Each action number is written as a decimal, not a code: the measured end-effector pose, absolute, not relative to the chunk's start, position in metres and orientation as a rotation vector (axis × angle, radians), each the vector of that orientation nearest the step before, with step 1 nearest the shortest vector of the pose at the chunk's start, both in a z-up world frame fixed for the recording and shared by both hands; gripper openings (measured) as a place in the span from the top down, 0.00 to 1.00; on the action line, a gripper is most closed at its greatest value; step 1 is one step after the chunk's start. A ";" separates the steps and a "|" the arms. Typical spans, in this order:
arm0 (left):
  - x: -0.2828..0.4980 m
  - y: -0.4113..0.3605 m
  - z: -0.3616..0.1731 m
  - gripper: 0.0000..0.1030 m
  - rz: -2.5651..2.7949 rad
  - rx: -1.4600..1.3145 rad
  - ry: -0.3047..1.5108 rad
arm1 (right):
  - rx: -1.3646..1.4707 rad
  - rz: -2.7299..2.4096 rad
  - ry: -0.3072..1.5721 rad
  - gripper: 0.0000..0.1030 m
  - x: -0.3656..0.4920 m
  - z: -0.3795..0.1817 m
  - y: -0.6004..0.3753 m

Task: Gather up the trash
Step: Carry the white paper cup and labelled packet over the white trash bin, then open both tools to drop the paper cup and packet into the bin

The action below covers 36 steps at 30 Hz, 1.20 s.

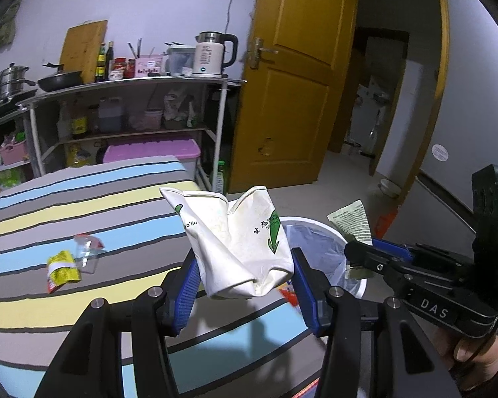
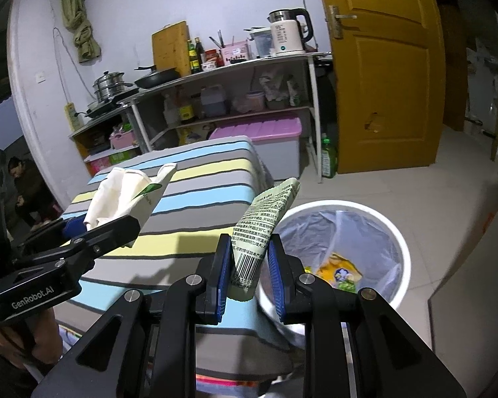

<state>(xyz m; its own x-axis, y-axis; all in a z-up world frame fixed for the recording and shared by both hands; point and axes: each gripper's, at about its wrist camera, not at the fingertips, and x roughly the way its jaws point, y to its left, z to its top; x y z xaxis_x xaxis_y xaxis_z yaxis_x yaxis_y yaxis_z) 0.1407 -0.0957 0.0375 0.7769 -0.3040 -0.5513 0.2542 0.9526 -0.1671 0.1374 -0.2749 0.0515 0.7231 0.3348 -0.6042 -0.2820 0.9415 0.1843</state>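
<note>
My left gripper is shut on a crumpled white paper cup with green print, held above the striped bed edge next to the white trash bin. In the right wrist view the cup and left gripper are at the left. My right gripper is shut on a pale green wrapper with a barcode, just left of the bin. That wrapper shows in the left wrist view. A yellow wrapper and a clear plastic wrapper lie on the bed.
The bin is lined with a clear bag and holds some trash. The striped bed fills the left. Behind it stands a kitchen shelf with a kettle, and a yellow door. A person sits at the far left.
</note>
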 end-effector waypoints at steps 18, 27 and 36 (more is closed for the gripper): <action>0.185 -0.143 0.014 0.49 -0.377 -0.056 0.670 | 0.110 0.237 0.716 0.77 0.158 0.033 -0.318; 0.208 -0.164 -0.005 0.48 -0.407 -0.045 0.722 | 0.129 0.206 0.752 0.76 0.171 0.017 -0.336; 0.228 -0.181 -0.021 0.47 -0.429 -0.035 0.768 | 0.144 0.177 0.792 0.73 0.188 0.002 -0.348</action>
